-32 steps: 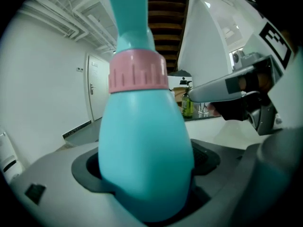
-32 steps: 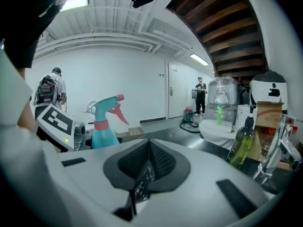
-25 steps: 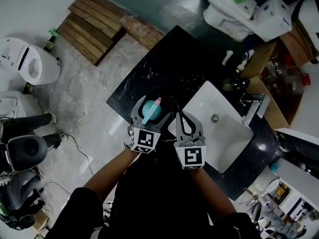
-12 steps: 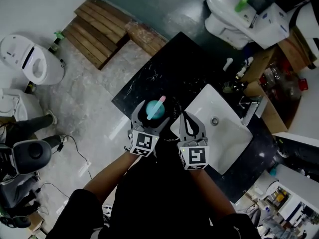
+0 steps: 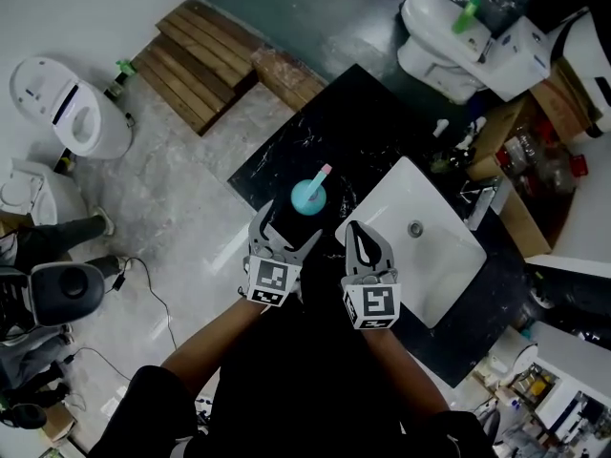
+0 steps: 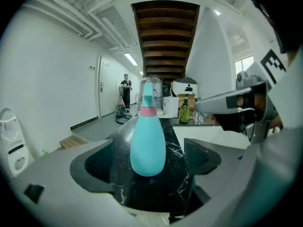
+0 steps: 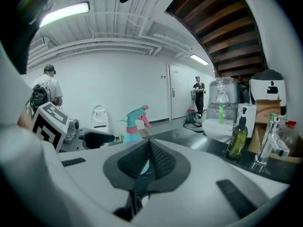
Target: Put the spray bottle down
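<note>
Standing spread and empty: left gripper [image 5: 288, 225] jaws | right gripper [image 5: 358, 229] jaws pressed together, empty | spray bottle [image 5: 307, 196], earlier between left fingers [image 5: 258, 229], now upright on black countertop [image 5: 353, 122] just beyond their tips, untouched | sink [image 5: 434, 270] beyond right fingertips.

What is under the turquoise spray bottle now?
The spray bottle stands upright on the black marble counter, free of the open left gripper. Its base covers the spot beneath it.

Spray bottle [image 5: 307, 197] upright on the counter [image 5: 353, 113], just ahead of the left gripper [image 5: 285, 233] — sink [image 5: 425, 270] to its right
</note>
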Motion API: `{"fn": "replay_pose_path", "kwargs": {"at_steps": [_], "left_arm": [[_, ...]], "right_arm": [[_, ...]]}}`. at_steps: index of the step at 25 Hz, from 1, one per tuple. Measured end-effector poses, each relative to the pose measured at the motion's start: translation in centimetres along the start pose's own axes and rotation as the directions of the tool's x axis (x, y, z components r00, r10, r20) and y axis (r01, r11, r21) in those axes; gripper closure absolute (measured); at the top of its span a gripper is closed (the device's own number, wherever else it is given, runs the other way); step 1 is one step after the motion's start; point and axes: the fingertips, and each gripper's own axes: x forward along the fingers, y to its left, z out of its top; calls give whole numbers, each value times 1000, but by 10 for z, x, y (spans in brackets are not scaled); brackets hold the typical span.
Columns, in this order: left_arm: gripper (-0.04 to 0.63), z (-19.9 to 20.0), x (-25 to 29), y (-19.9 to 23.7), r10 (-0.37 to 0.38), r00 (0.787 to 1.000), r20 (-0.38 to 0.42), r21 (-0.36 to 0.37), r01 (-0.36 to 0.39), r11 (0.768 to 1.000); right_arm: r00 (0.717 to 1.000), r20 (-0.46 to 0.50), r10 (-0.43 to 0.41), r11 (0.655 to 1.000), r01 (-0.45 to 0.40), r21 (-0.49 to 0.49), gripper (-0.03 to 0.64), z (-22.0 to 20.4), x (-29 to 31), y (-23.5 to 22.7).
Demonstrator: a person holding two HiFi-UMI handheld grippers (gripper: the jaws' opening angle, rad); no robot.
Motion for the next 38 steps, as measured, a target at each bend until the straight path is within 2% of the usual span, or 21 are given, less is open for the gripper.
{"fn": "replay_pose_path", "kwargs": {"at_steps": [10,15,17,21,29,33,36,38], "left_arm": [[138,15,-74,-13,-8,998,61,22,6,1000],[139,21,-122,-28,5,995,102,3,-5,1000],[140,20,-141,-33,1,994,109,-2,-1,1000],[140,25,-174,-53,-35,990,137,33,31,999],[141,61,-206,-135,-198,951,236,22,198,980],[141,79,-218,-190,-248,928,279,27,250,968],[143,88,-227,-233,-263,923,280,21,268,963],[149,86,-232,-261,-282,926,252,6,290,957]], "right_arm": [[997,70,-27,1000,27,1,600,17,-56,49],[982,176,-66,998,65,12,600,41,-101,72],[980,181,-84,996,82,17,600,45,-114,79],[977,181,-116,993,114,21,600,46,-145,87],[973,182,-139,989,145,-19,600,43,-205,84],[960,203,-194,978,204,-33,600,44,-258,71],[949,214,-231,970,241,-20,600,44,-303,59],[942,212,-262,963,271,-14,600,40,-332,51]]}}
